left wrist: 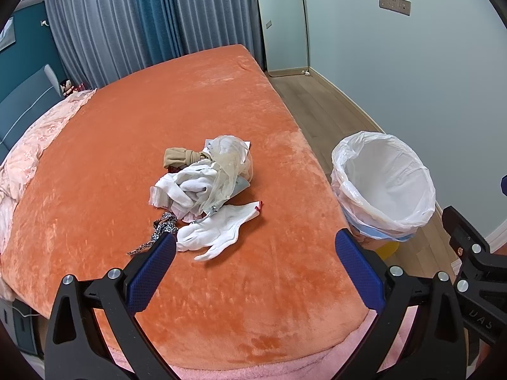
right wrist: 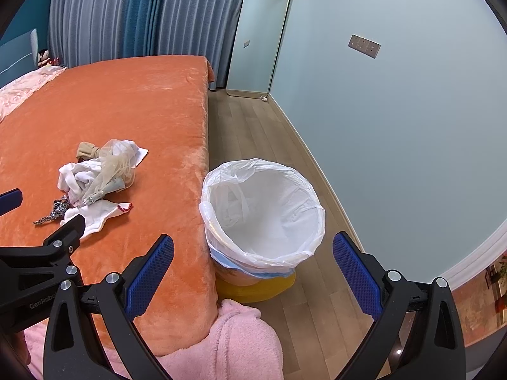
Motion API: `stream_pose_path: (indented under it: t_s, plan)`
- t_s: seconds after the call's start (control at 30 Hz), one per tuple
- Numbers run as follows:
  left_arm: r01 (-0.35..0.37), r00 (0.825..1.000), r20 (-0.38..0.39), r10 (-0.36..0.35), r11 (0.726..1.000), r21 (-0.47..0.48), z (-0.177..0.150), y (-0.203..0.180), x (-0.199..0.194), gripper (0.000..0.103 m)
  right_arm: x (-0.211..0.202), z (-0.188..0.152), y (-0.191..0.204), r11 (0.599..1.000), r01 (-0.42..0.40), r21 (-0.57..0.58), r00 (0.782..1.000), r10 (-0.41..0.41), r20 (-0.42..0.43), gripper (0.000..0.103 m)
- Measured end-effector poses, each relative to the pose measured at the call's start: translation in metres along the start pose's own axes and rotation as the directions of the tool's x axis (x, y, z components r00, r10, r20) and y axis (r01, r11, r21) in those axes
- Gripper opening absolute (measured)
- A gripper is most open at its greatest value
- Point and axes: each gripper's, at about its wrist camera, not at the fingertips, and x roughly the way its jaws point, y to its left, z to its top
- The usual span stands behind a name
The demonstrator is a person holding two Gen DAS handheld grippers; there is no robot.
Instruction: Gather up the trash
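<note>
A: What does the left wrist view give you?

B: The left gripper (left wrist: 255,270) hangs over the orange bed (left wrist: 133,145), jaws wide, nothing between them. Just ahead lies the trash pile (left wrist: 202,177): white cloths, a tan piece, a clear bag. A white glove (left wrist: 210,232) lies flat at its near edge, with a leopard-print strip (left wrist: 158,232) touching it on the left. The bin (left wrist: 383,186) stands on the floor beside the bed.

A: And the right wrist view?

B: The right gripper (right wrist: 253,272), also wide and holding nothing, hangs near the bin (right wrist: 263,215). Only here do you see the bin's yellow base and that it presses against the bed's side (right wrist: 177,190). The white liner holds no trash that I can see. A pink blanket (right wrist: 234,338) hangs off the near corner. The pile (right wrist: 98,171) sits off to the left, well apart from the bin.

A: Anything only the left view shows?

B: The pink quilt (left wrist: 35,145) bunched along the bed's far left.
</note>
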Motion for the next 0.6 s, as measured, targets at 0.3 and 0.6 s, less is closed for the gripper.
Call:
stream_pose_path:
  t_s: [0.3, 0.6]
  plan:
    - [-0.001, 1.0, 0.001, 0.001, 1.0, 0.0, -0.0006, 0.0002, -0.0007, 0.096, -0.0007, 0.0014, -0.0016, 1.0, 0.002, 0.0, 1.0, -0.002, 0.001, 0.096]
    - [0.0, 1.0, 0.001, 0.0, 1.0, -0.001, -0.0012, 0.0004, -0.0012, 0.096, 0.0008, 0.0025, -0.005, 1.0, 0.008, -0.001, 1.0, -0.008, 0.002, 0.096]
